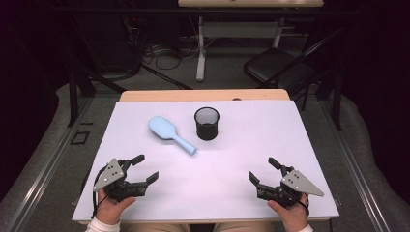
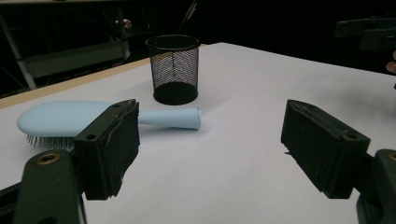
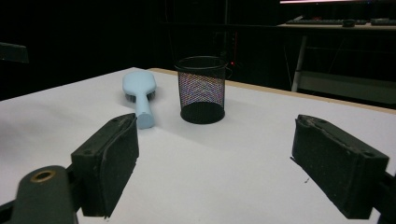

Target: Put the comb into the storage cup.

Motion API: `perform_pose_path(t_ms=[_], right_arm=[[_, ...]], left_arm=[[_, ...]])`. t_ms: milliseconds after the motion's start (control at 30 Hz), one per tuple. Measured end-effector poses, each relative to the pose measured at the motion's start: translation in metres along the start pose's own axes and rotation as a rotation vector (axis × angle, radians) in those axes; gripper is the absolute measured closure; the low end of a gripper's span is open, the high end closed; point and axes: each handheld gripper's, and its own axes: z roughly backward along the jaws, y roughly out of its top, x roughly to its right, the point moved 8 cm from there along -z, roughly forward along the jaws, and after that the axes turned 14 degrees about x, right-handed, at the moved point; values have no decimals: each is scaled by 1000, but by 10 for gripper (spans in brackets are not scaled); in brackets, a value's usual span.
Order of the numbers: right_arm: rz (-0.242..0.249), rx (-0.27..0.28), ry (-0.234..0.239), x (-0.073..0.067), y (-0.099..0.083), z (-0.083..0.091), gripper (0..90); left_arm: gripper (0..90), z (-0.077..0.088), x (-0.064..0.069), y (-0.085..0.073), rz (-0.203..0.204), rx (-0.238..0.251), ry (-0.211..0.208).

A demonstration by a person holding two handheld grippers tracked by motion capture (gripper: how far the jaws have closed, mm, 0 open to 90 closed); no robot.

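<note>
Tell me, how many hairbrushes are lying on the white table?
1. The light blue hairbrush lies bristles down on the white table, just left of the black mesh cup.

No text, label or number (brand marks included) can be read anywhere.

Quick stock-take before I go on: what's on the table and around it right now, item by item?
hairbrush: one, light blue, lying bristles down left of centre, handle toward the cup
mesh cup: one, black, upright at the table's middle, just right of the brush, apart from it
table: one, white top with a wooden far edge
chair: one, black, on the floor beyond the table, at right
left claw: one, black, near left edge, jaws open, nothing between them
right claw: one, black, near right edge, jaws open, nothing between them
hands: two, gripping the claws at the near edge
</note>
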Motion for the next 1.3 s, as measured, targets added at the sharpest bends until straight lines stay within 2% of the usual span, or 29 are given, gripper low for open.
perform_pose_path(t_ms=[133, 267, 367, 567, 733, 833, 933, 967, 1000, 1133, 1200, 1300], right_arm=[[-13, 3, -4, 0, 0, -1, 143], [0, -13, -9, -2, -2, 0, 140], [0, -17, -7, -3, -1, 0, 141], [-1, -38, -15, 0, -5, -1, 144], [5, -48, -22, 0, -7, 0, 146], [23, -53, -31, -2, -8, 2, 146], [29, -53, -35, -2, -8, 2, 146], [19, -58, -41, -1, -9, 2, 145], [20, -66, -42, -1, -10, 3, 145], [25, -66, -45, -1, -10, 2, 144], [24, -69, -44, -2, -11, 0, 144], [23, -73, -42, -3, -12, 0, 144]], left_arm=[[196, 0, 0, -2, -4, -16, 12], [206, -2, 0, 0, 5, -13, 28], [226, -5, -5, -3, 20, -58, 73], [246, -9, -12, -3, 32, -98, 103], [241, -16, -19, 0, 97, -116, 125], [276, -21, -18, 3, 89, -139, 123], [296, -24, -21, 7, 94, -136, 135], [308, -25, -23, 9, 102, -134, 145], [317, -29, -26, 15, 129, -121, 154], [334, -34, -30, 23, 159, -110, 170], [380, -38, -33, 27, 172, -109, 183], [390, -44, -37, 32, 193, -119, 193]])
